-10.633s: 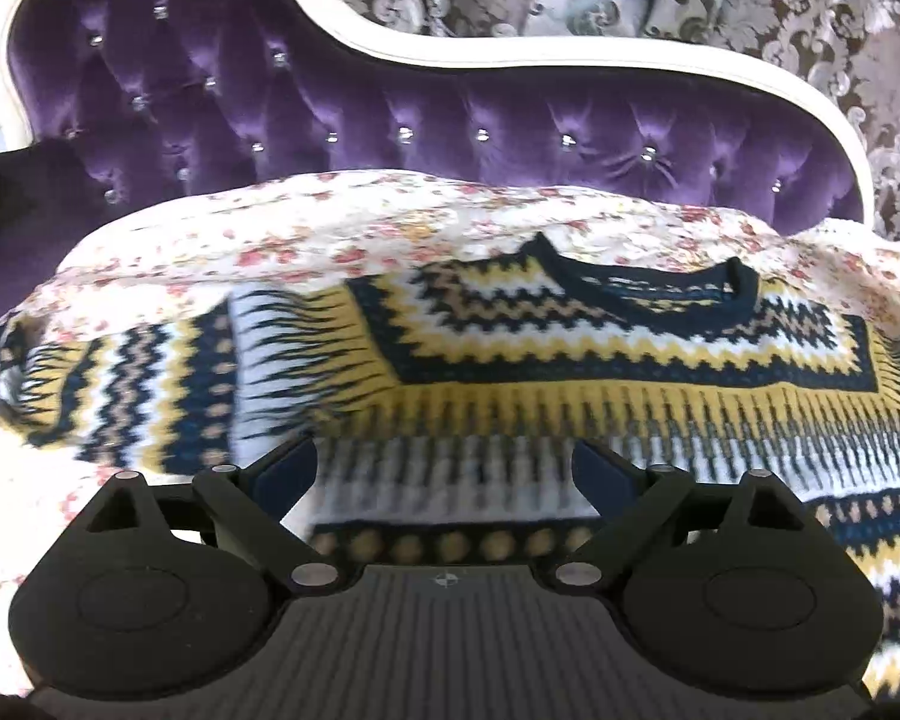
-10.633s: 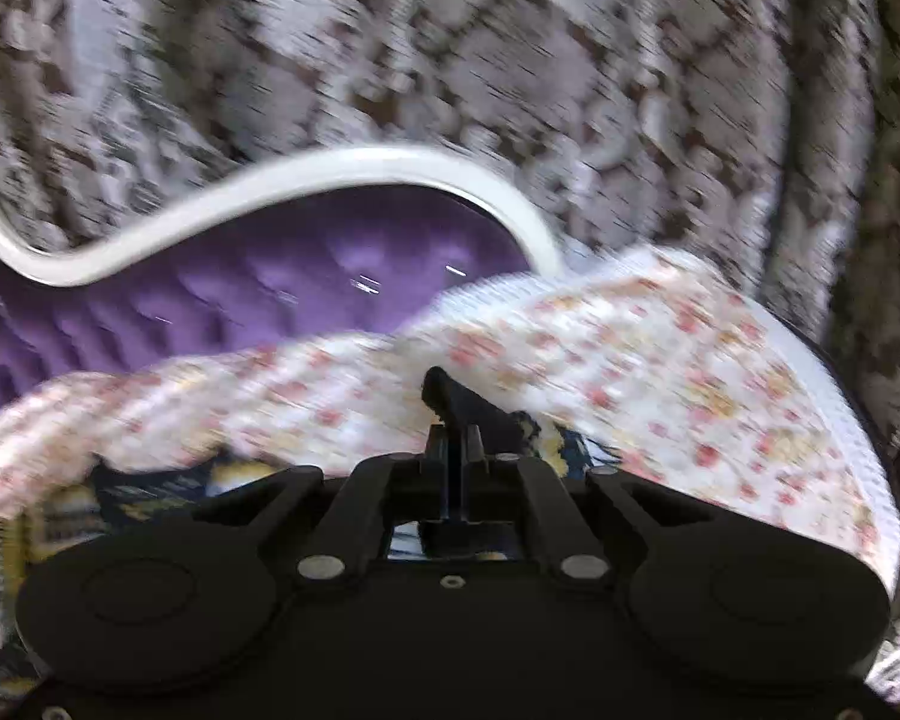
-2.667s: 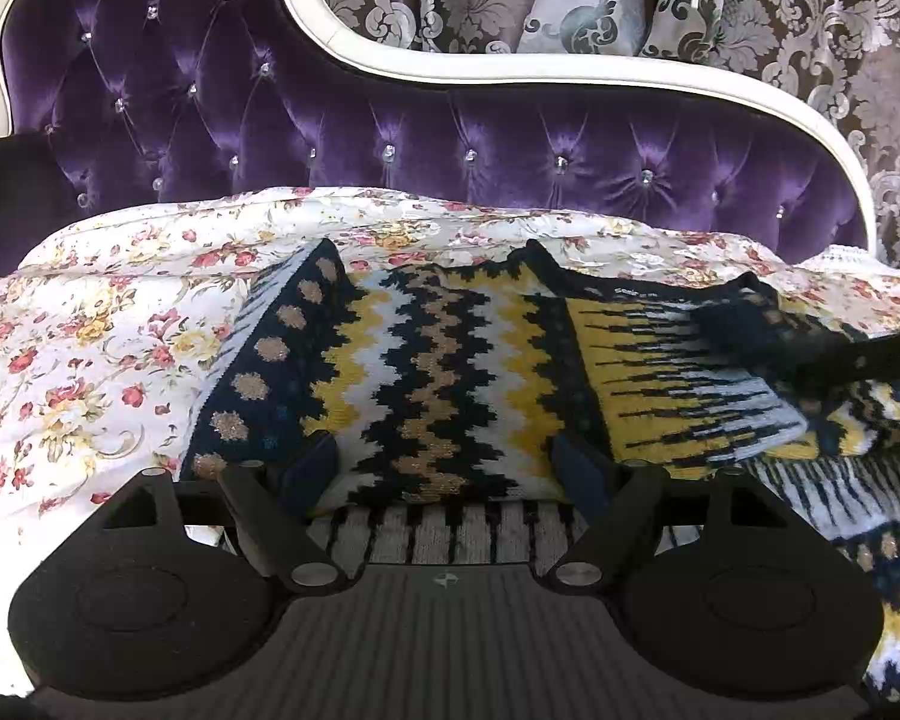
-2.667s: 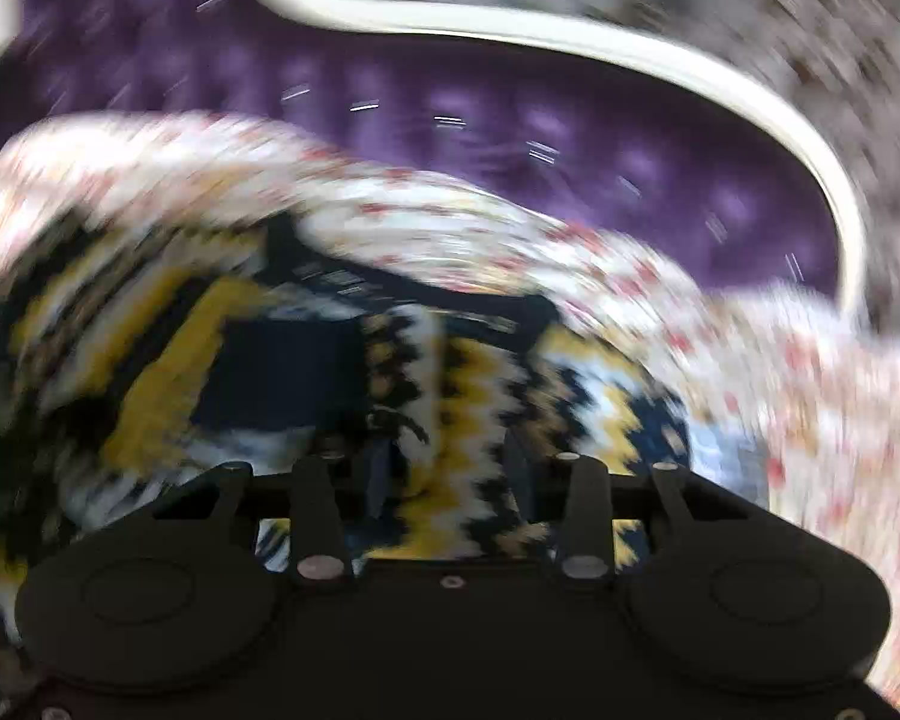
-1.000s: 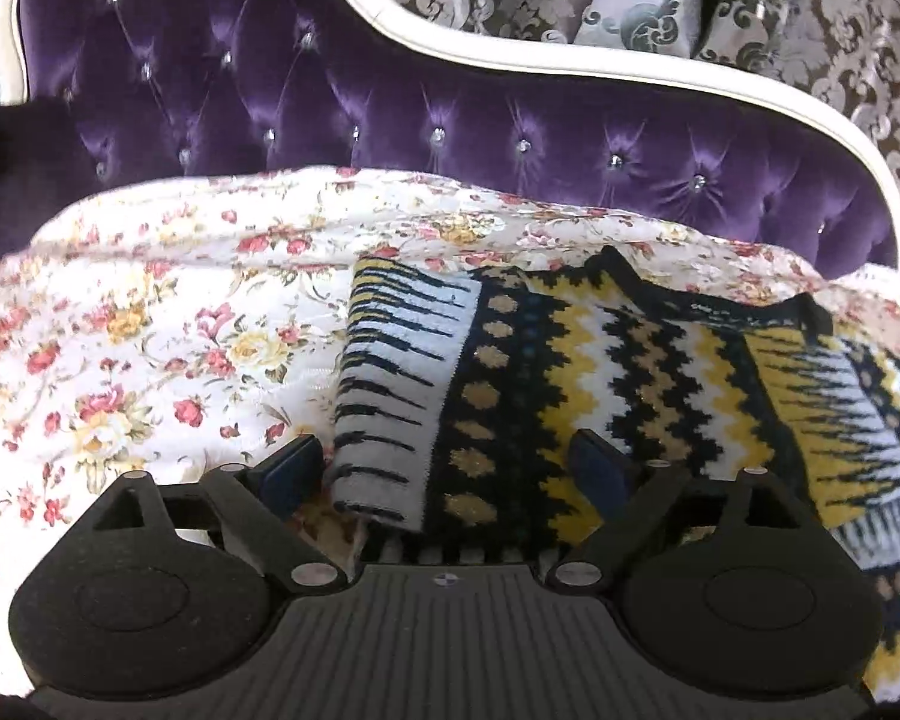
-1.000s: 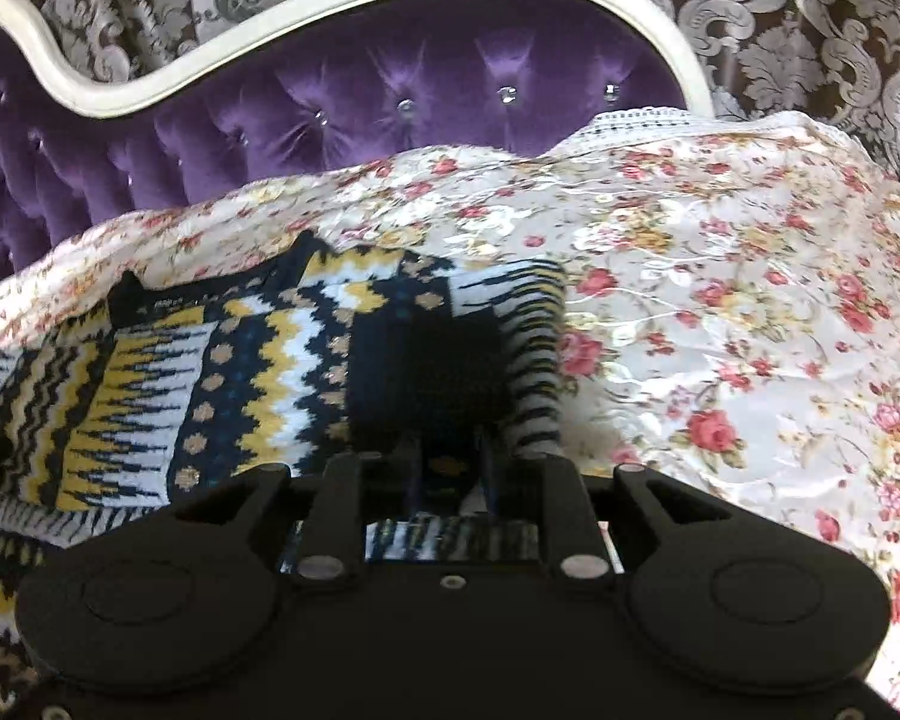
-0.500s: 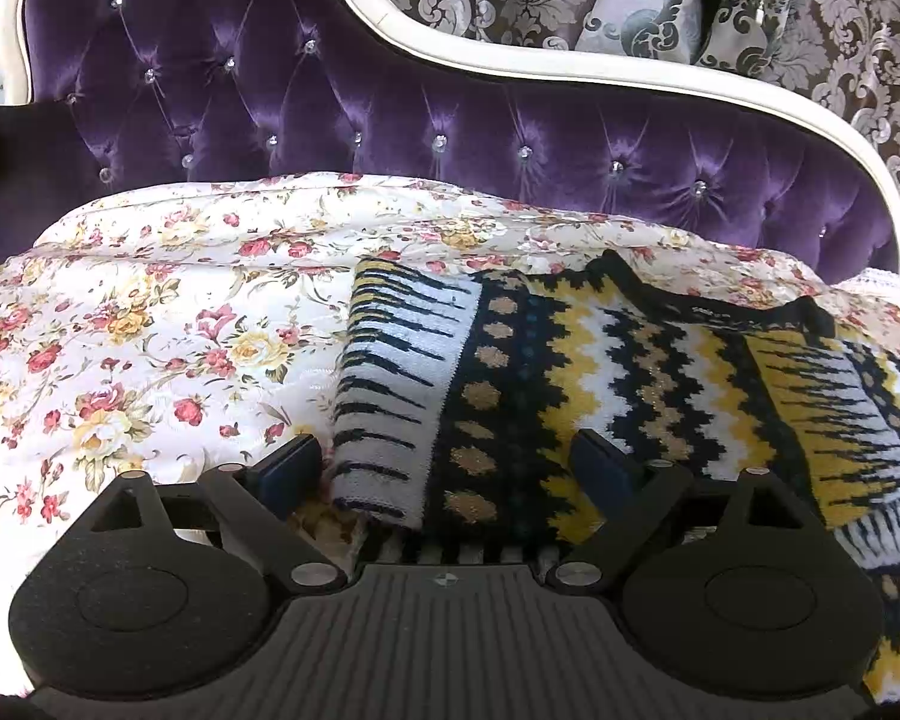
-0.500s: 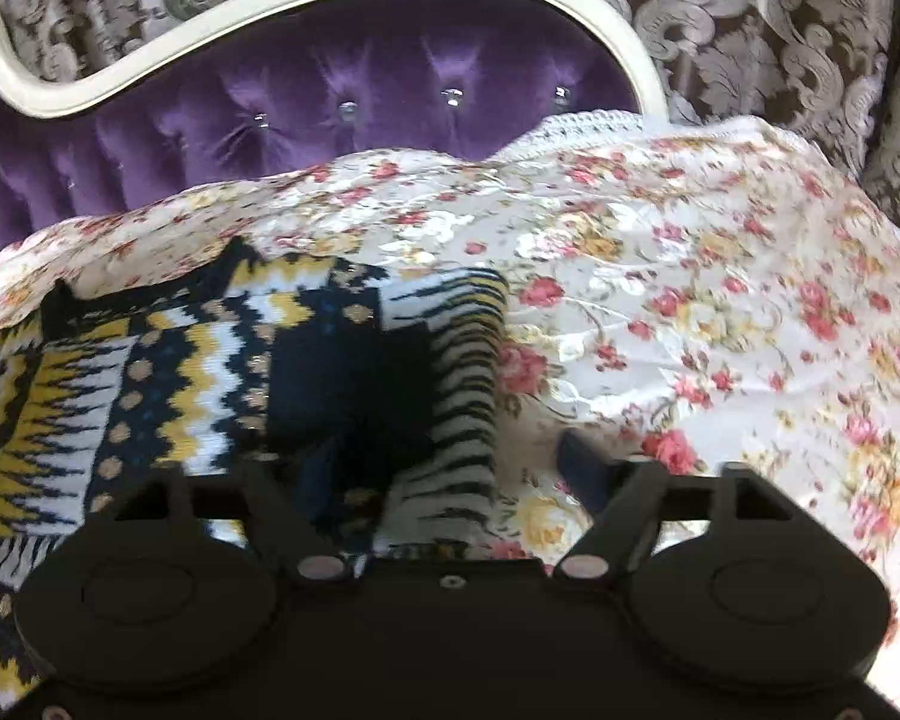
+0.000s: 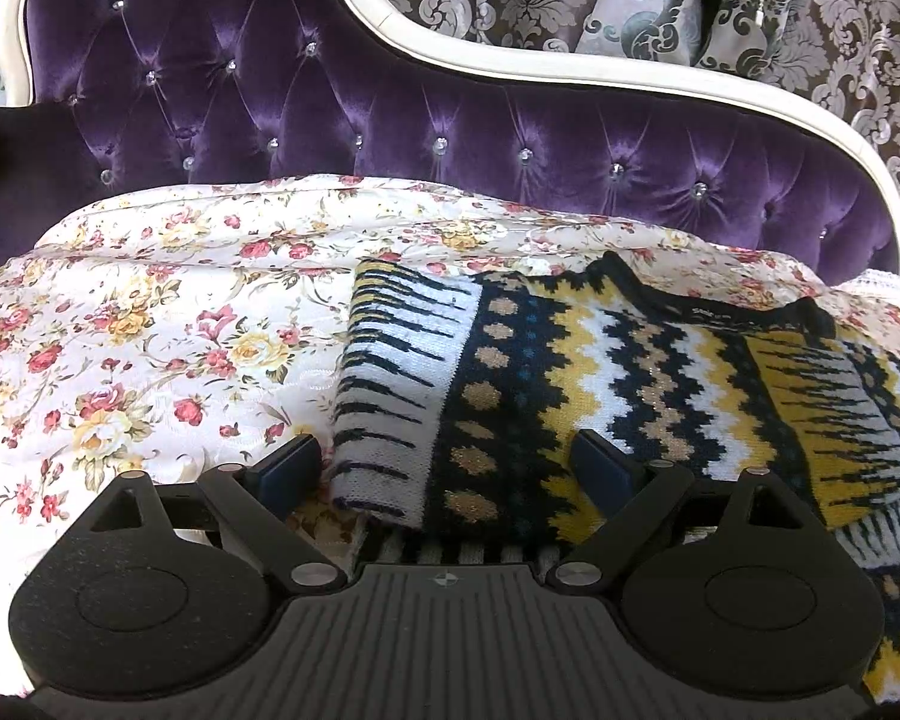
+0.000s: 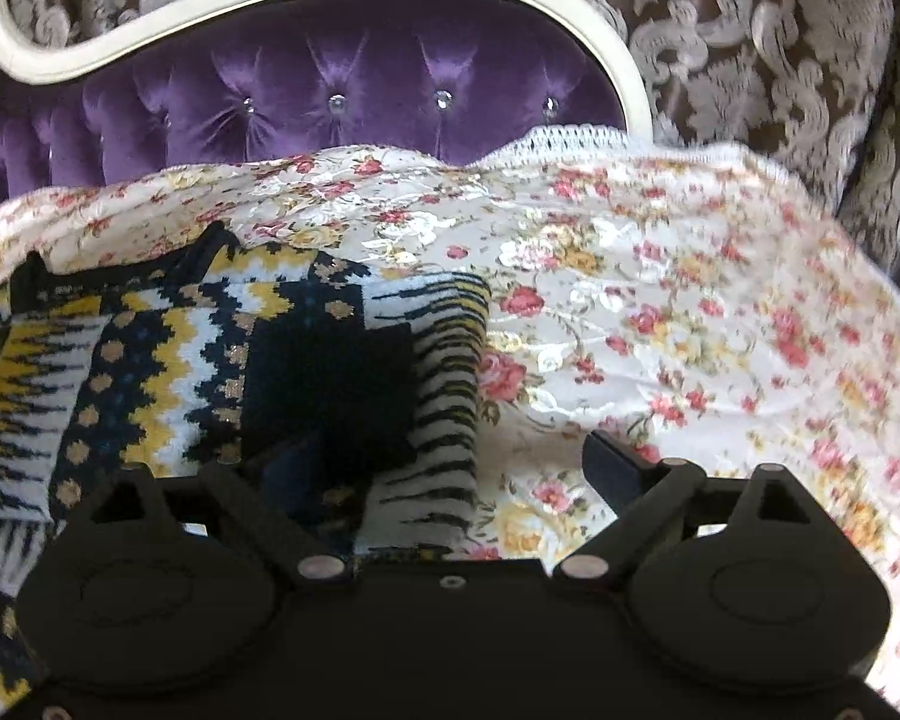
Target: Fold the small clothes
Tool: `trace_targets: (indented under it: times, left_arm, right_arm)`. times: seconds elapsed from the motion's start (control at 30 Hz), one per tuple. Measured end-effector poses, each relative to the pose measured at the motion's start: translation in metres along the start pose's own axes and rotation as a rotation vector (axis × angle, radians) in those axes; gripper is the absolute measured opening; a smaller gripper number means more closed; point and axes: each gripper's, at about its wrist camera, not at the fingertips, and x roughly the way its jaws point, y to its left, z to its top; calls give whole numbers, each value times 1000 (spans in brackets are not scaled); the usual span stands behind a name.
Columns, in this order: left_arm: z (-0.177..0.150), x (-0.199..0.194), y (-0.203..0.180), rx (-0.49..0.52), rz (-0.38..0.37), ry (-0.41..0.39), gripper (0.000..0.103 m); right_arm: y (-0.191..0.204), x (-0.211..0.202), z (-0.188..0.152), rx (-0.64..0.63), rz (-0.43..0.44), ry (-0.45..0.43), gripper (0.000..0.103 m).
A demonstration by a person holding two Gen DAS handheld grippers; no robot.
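Across the lower middle of both views, the patterned sweater (image 9: 600, 384) lies on the floral bedspread (image 9: 150, 330), both sleeves folded in. My left fingers (image 9: 444, 468) stand apart, straddling its near left edge without pinching. My right fingers (image 10: 444, 456) are opening; the cuff sits between them, unpressed. I judge both should grip the near hem evenly before folding upward. A second ago the right ones clamped that cuff.
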Motion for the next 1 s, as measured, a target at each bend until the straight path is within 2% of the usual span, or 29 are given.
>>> trace_targets:
  times: [0.23, 0.73, 0.9, 1.0]
  left_arm:
    - [0, 0, 0, 0, 0, 0, 92]
    - [-1, 0, 0, 3, 1, 2, 93]
    - [15, 5, -7, 44, 34, 72, 93]
    - [23, 7, -18, 113, 85, 102, 93]
  right_arm:
    - [20, -4, 0, -137, -67, -43, 95]
    - [21, -2, 1, -127, -49, -27, 95]
    - [20, -1, 1, -128, -43, -21, 95]
    - [20, -1, 2, -126, -41, -19, 95]
